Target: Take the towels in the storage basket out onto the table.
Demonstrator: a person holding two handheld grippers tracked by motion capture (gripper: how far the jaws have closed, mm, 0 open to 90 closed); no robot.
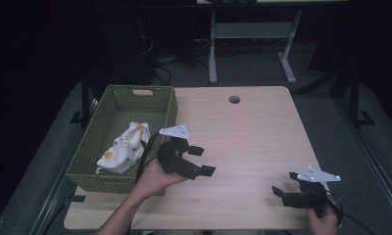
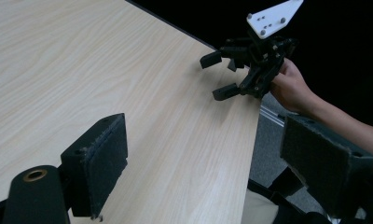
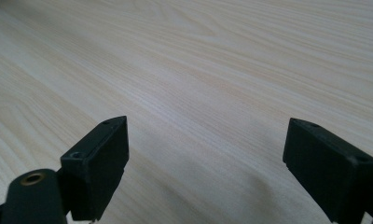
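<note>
A person's left hand holds my left gripper (image 1: 202, 160) just right of a green woven basket (image 1: 164, 100). Its jaws stand wide open over bare wood with nothing between them (image 2: 212, 163). Inside the basket lies a crumpled white cloth with orange marks (image 1: 123, 149). Near the table's front right corner my right gripper (image 1: 285, 182) is held low, also open and empty (image 3: 208, 163). The left gripper view looks across at that right gripper (image 2: 217, 74), with its grey plate on top and a hand behind it.
The light wooden table (image 1: 253, 132) has a round cable hole (image 1: 234, 99) near its far edge. The basket takes up the left side. Beyond the table stand white desk legs (image 1: 212, 54) on a dark floor.
</note>
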